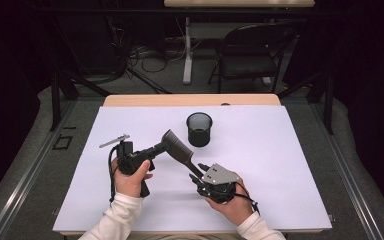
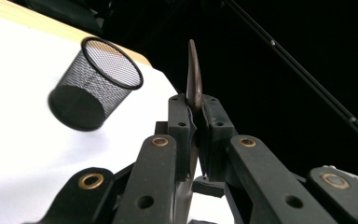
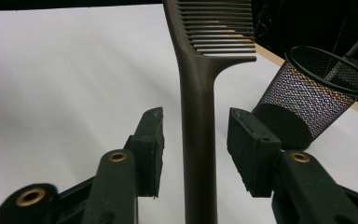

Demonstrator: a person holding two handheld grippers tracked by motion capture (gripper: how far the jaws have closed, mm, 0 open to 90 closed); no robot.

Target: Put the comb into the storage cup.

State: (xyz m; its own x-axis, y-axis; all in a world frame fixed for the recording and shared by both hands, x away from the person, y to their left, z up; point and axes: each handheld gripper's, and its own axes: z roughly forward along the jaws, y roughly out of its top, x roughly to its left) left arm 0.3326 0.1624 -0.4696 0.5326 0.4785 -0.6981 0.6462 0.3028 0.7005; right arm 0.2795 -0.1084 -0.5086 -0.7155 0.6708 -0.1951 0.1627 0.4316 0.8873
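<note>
Passing the comb (image 1: 177, 149) across: left tongs (image 2: 195, 122) pinch its toothed end, right tongs (image 3: 195, 154) spread around the handle — close squarely before the left releases, near the mesh cup (image 1: 199, 129).

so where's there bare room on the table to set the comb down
The white sheet is bare right of the mesh cup, and along its left side beyond the left gripper. It is crowded in the near middle, where the comb spans between that gripper and the open right gripper.
</note>
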